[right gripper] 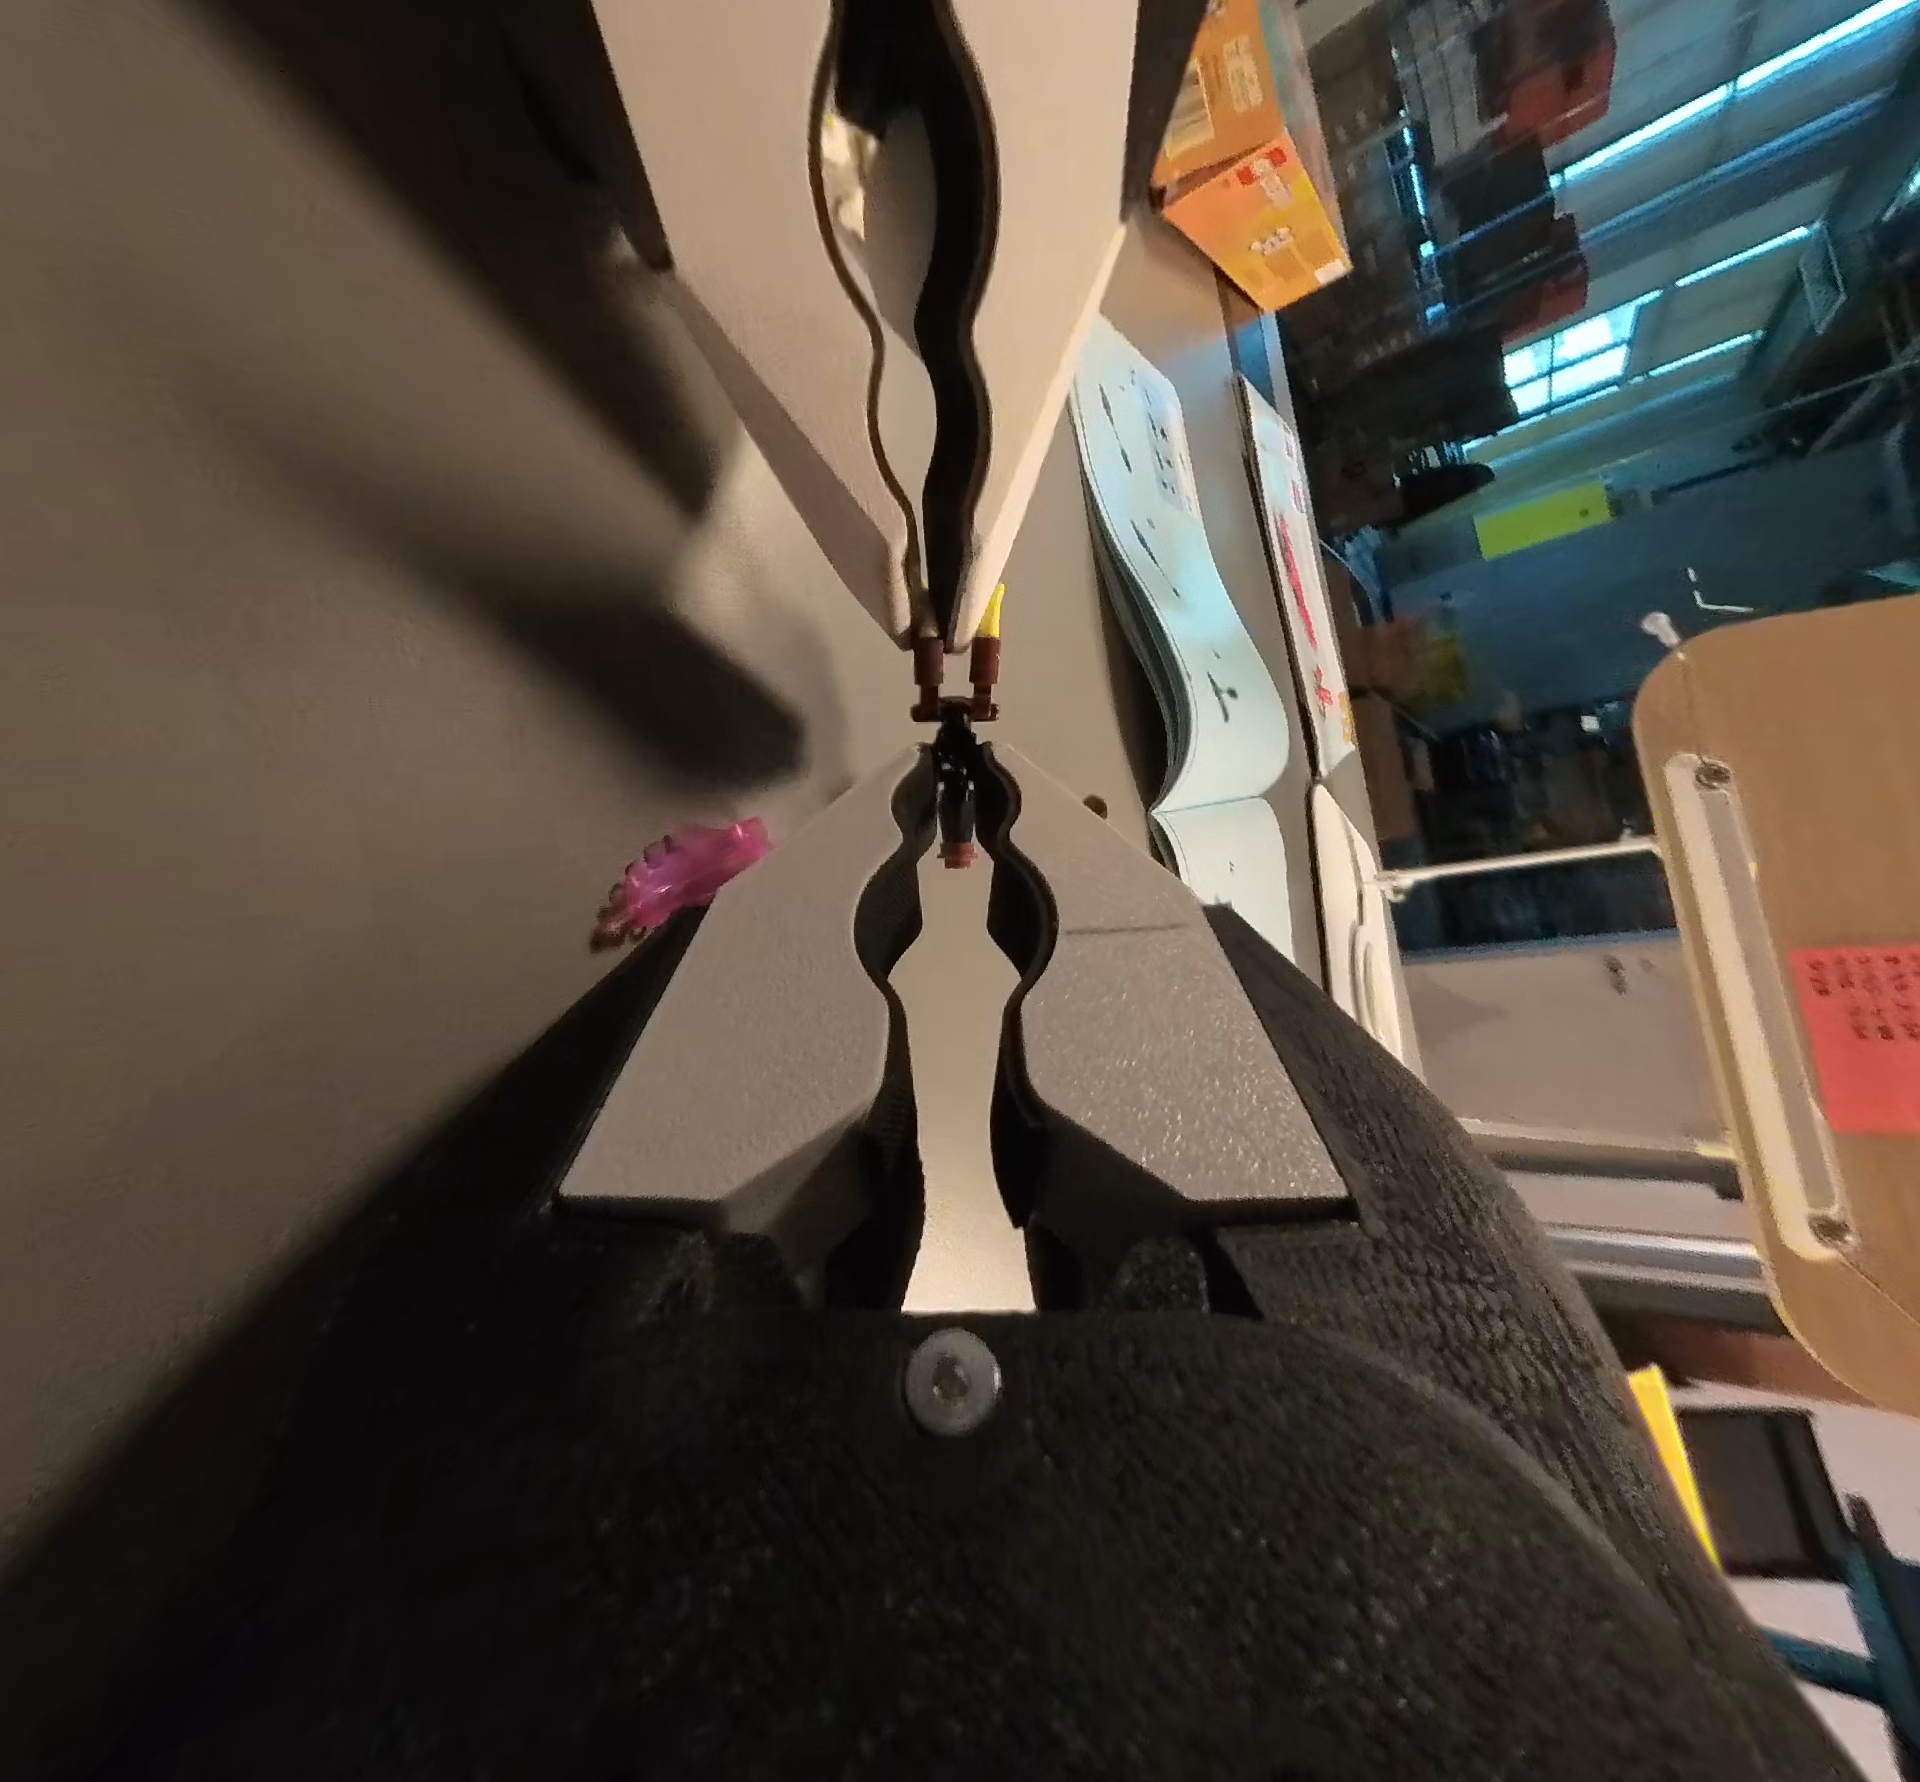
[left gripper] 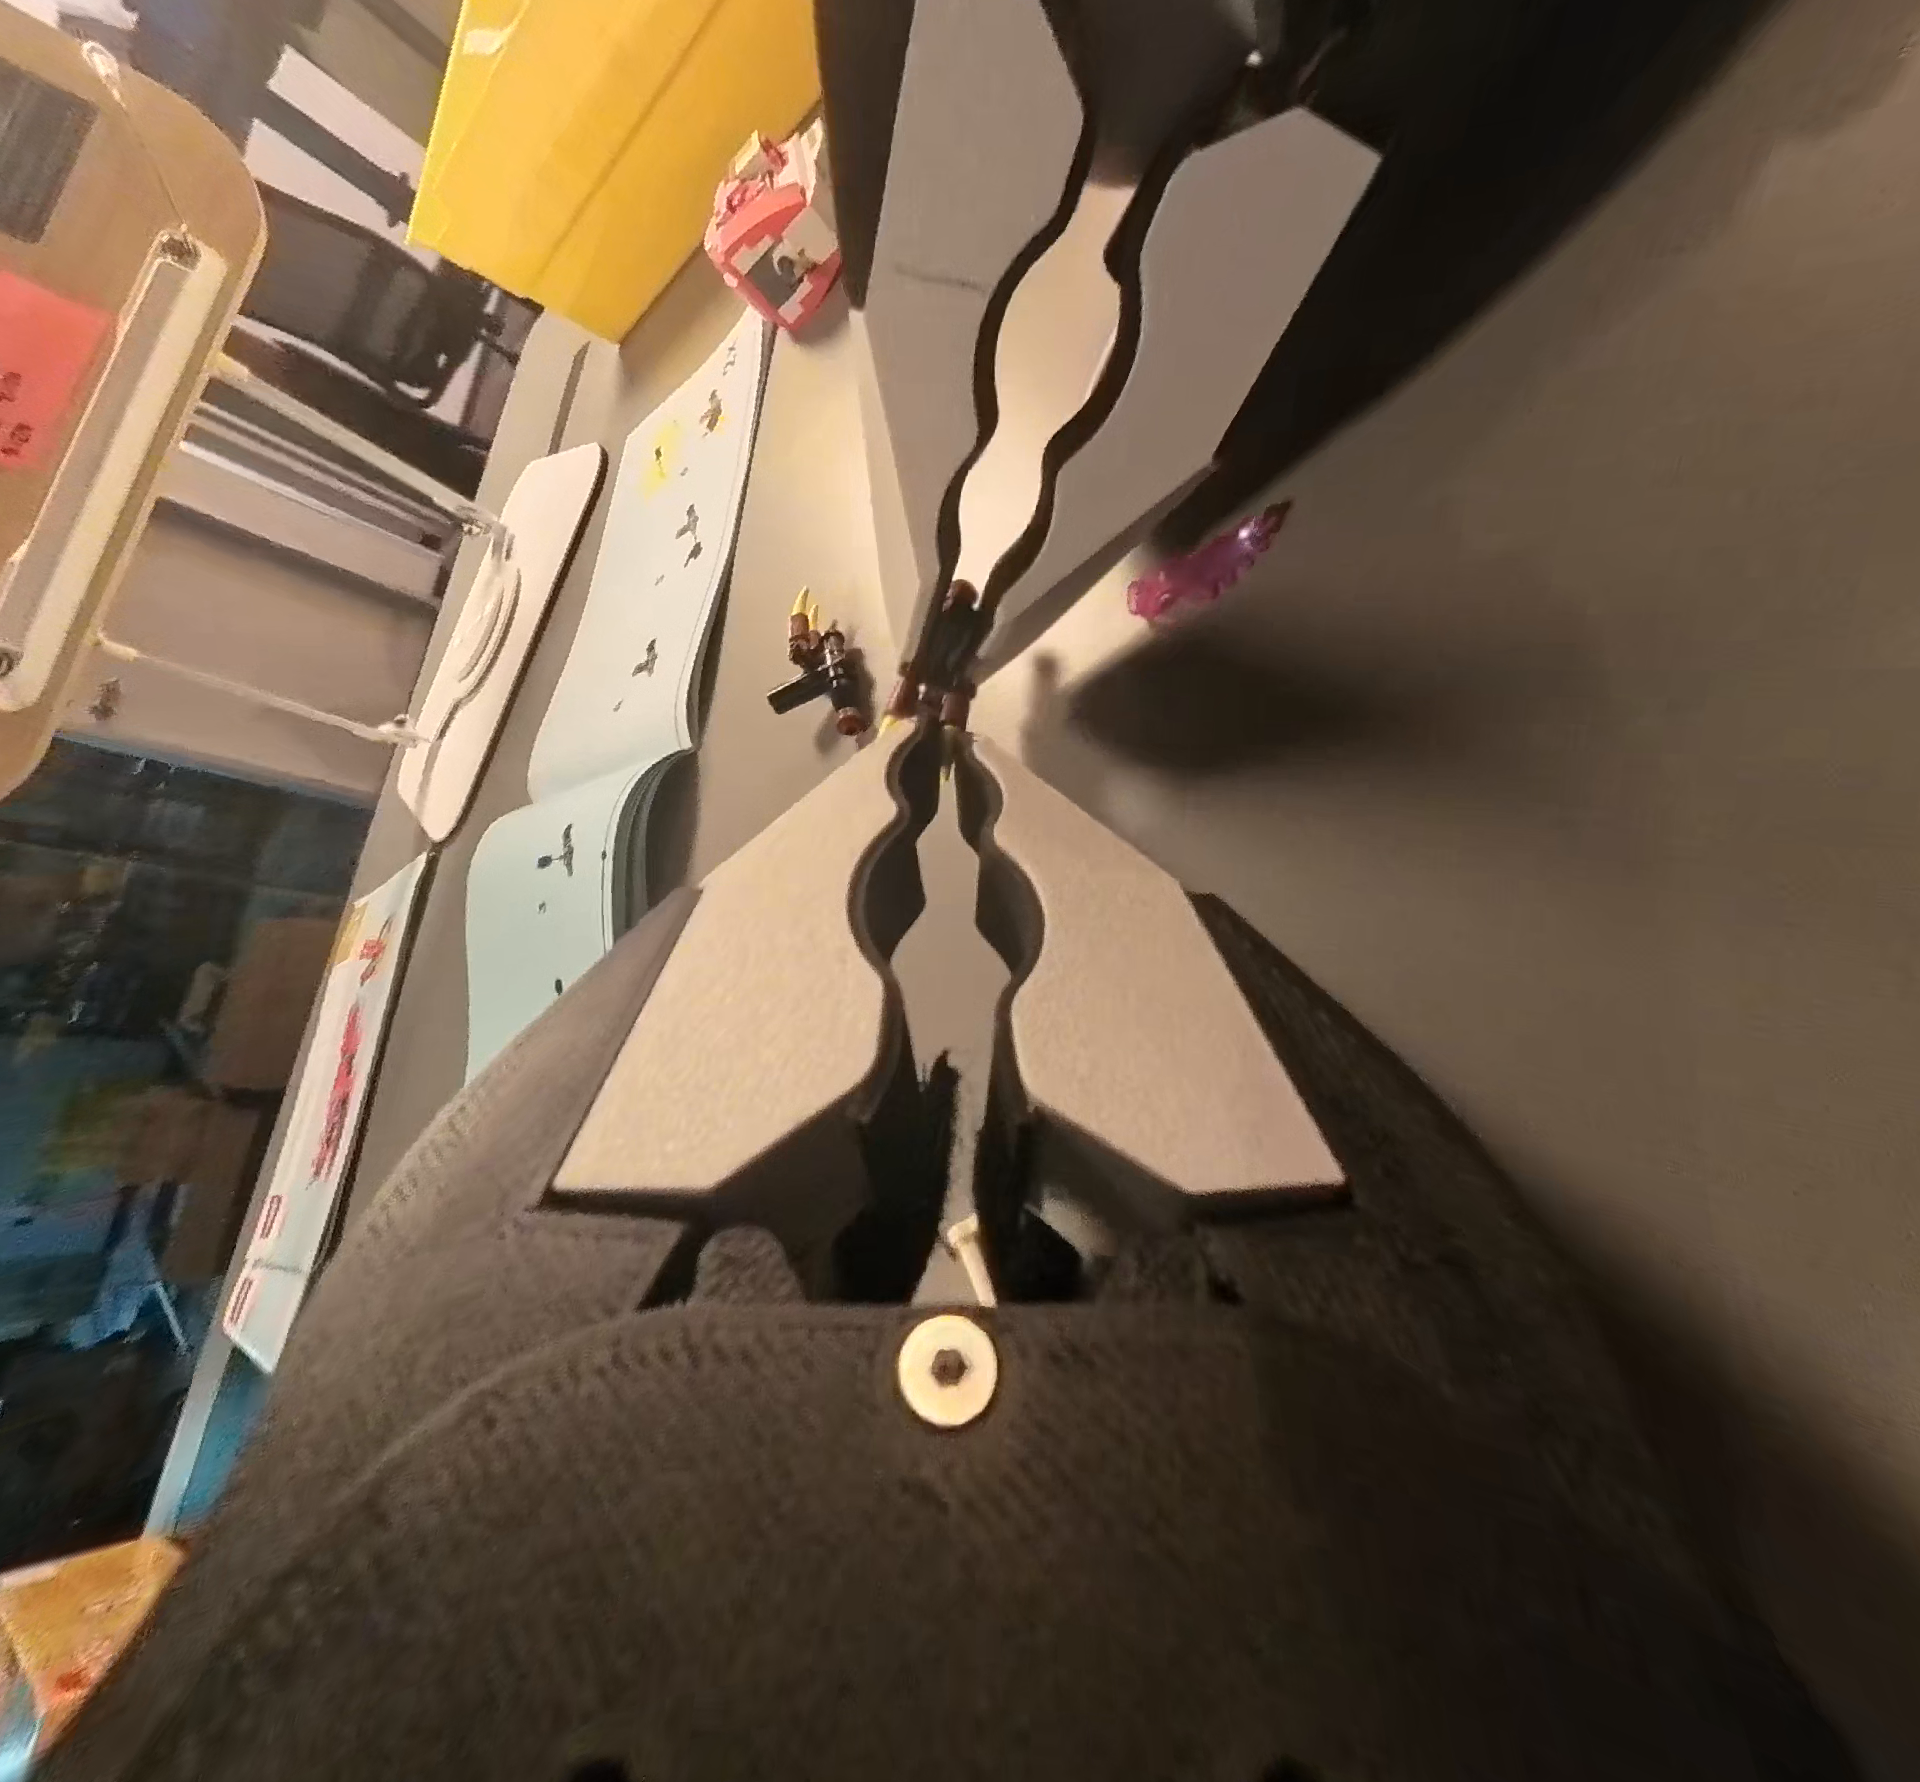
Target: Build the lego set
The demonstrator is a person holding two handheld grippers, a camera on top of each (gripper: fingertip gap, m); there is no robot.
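Grey table, open booklet, both hand-held grippers gripping one brick assembly.

A grey table bears an open booklet, a purple piece and a small brown-black piece.

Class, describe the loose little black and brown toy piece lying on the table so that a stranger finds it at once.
Start at the open pale blue booklet on the grey table. Just beside its page edge, short of the two meeting grippers, lies the small black and brown toy piece. Unlike its gripped twin, it lies free.
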